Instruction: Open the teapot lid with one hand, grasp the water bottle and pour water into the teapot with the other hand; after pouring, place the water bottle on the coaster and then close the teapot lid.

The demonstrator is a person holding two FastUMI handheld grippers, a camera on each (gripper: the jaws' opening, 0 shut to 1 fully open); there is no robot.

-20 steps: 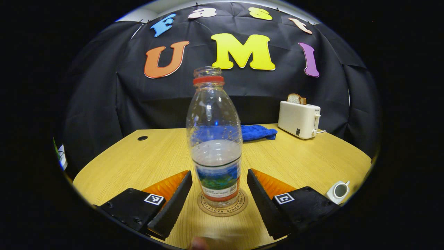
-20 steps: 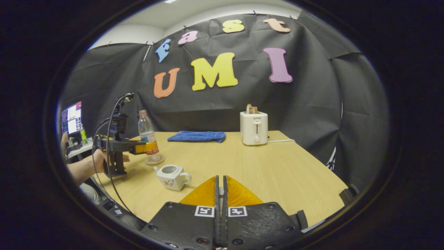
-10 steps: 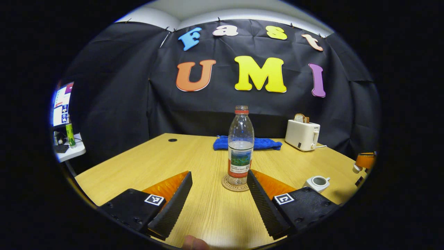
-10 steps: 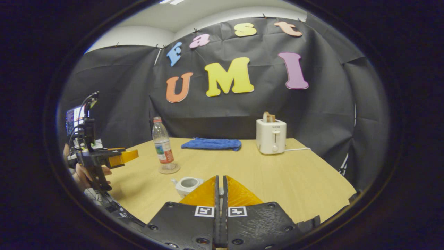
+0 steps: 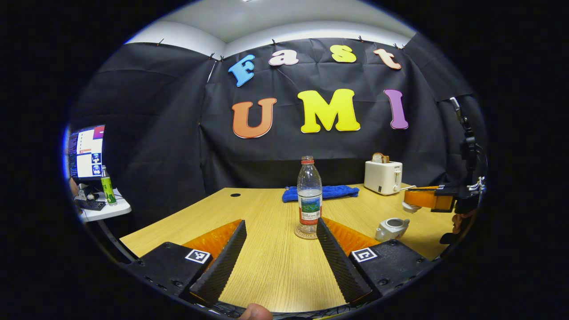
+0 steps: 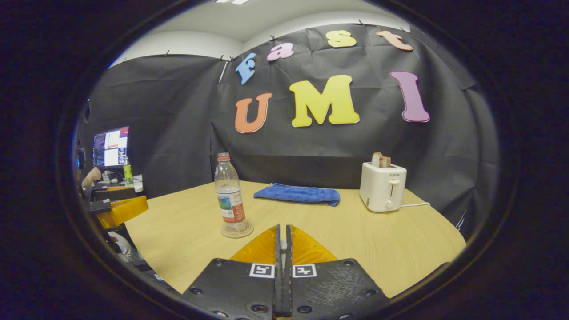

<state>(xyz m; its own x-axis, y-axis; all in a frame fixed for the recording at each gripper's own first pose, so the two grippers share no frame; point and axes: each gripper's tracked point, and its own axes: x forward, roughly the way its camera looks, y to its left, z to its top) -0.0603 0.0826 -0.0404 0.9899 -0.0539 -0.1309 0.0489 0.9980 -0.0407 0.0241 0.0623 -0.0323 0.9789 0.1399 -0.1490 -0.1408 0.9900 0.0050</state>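
One water bottle [image 5: 309, 191], one coaster [image 5: 305, 232], one teapot [image 5: 391, 227], one toaster [image 5: 382, 177], one blue cloth [image 5: 331, 192], two grippers.

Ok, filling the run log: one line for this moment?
clear plastic water bottle: upright on round coaster | white ceramic teapot: lid off | left gripper: open | right gripper: shut on lid

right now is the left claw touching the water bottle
Apart. The left gripper view shows the open left claw short of the water bottle, bare table between them.
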